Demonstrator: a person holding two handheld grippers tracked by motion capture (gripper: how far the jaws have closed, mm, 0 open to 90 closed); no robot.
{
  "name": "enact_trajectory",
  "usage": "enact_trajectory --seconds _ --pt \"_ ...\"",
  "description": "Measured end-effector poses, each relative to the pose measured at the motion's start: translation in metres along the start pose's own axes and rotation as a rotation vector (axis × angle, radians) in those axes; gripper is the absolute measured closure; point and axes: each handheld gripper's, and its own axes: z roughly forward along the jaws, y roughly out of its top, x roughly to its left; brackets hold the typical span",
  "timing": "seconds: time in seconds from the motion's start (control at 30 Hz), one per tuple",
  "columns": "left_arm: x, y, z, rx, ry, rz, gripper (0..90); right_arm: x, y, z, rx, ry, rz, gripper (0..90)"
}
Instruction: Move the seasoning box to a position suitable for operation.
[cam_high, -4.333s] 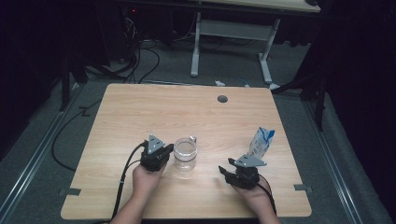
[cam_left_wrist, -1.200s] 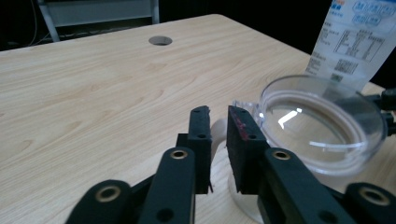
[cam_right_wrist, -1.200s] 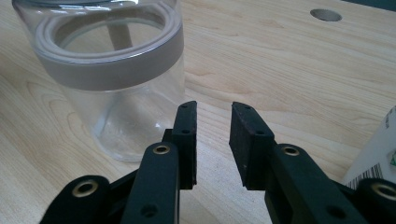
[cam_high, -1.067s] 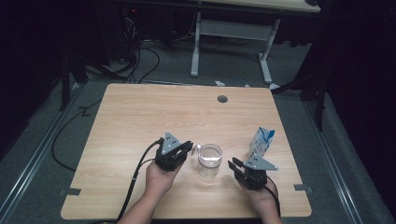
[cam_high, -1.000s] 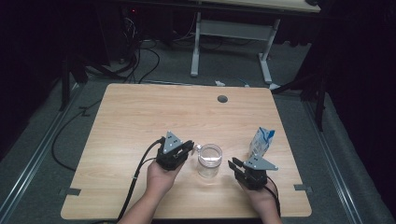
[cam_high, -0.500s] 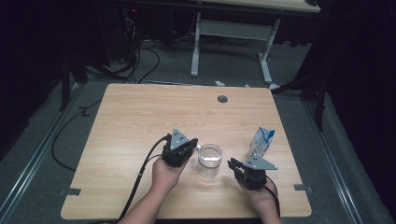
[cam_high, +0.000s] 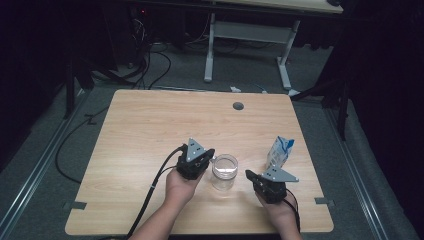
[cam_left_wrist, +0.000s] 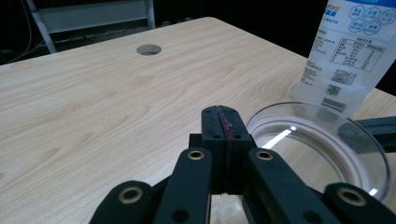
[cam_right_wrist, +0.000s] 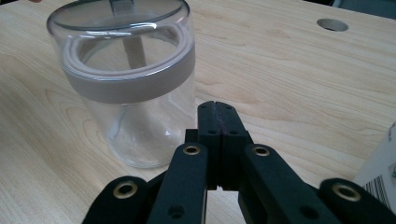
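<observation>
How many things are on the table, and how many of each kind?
Clear jar with lid: 1
Blue and white carton: 1
Black grippers, left gripper and right gripper: 2
Total: 4

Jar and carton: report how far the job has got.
Done: the clear jar stands lidded mid-table, between the grippers. In hand: nothing; the left gripper and right gripper are shut, empty, beside the jar. Left: the carton stands untouched; the jar is unopened.
</observation>
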Motion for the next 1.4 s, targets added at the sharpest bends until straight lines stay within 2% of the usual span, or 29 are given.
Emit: enact_trajectory --seconds 0.3,0.8,1.07,1.4 --pt "-0.0017 -0.0014 0.0000 -0.004 0.015 0.024 90.0 0.0002 0.0007 -0.0002 -0.007 0.007 0.005 90.0" --pt "0.0004 -0.0030 -0.0005 -0.013 0.021 0.009 90.0 0.0008 0.0007 0.0007 -0.008 0.018 0.005 89.8" --pt "0.0018 -0.0042 -0.0007 -0.019 0.011 -0.012 90.0 0.0010 0.0012 0.0002 -0.010 0.019 0.005 89.9" --pt "0.0005 -0.0051 -0.0007 -0.025 0.009 -0.016 90.0 0.0019 0.0015 0.0007 -0.008 0.021 -0.002 89.9"
